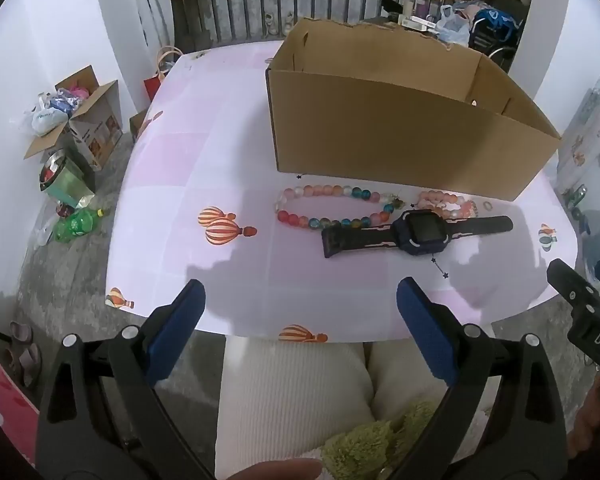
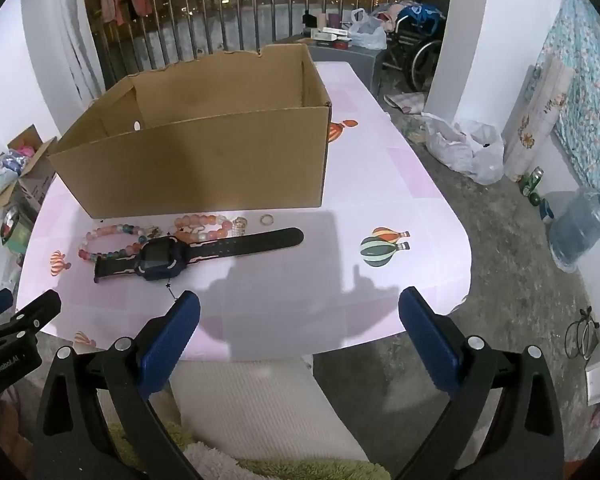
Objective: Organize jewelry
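While both tilt downward over the table's (image 1: 204, 184) near edge, left claw (image 1: 300, 300) and right claw (image 2: 300, 312) gape empty.

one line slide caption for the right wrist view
Open right gripper hovers over a table edge facing a watch, bead bracelets, ring and empty cardboard box.

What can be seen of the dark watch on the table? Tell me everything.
The watch is a dark navy smartwatch with a chunky, squarish case, a blank black screen and a rubbery-looking strap with pale markings. It lies flat and unbuckled on the pink table, face up, strap stretched out to both sides, in front of the cardboard box. The multicoloured bead bracelet lies right against its case. No gripper touches it.
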Motion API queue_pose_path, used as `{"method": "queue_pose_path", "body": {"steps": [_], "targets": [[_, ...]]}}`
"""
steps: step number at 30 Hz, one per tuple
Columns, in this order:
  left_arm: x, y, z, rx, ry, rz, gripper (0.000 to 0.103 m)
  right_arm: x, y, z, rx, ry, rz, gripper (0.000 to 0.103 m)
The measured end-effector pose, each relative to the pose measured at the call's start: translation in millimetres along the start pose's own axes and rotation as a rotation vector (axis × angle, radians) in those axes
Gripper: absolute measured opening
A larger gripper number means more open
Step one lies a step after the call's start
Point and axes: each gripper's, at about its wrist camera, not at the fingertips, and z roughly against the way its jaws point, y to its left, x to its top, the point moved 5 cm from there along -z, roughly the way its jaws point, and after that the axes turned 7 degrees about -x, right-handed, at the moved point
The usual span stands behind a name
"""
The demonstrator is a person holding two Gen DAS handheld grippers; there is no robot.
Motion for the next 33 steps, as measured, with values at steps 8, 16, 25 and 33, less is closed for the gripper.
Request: {"method": "queue_pose_path", "body": {"steps": [8, 16, 25, 33], "targets": [[1.4, -0.3, -1.9, 0.001, 0.003, 0.003, 0.093, -0.1, -0.2, 1.4, 0.000, -0.002, 0.000, 0.097], [0.3, 0.0, 0.1, -0.003, -0.006, 0.002, 0.093, 0.1, -0.1, 2.1, 0.001, -0.005, 0.000, 0.097], [0.3, -0.1, 0.2, -0.003, -0.008, 0.001, 0.093, 0.1, 0.0, 2.3, 0.001, -0.007, 0.000, 0.097], [0.4, -0.1, 0.1, -0.003, -0.009, 0.001, 0.093, 0.1, 0.2, 2.3, 0.001, -0.008, 0.000, 0.097]]}}
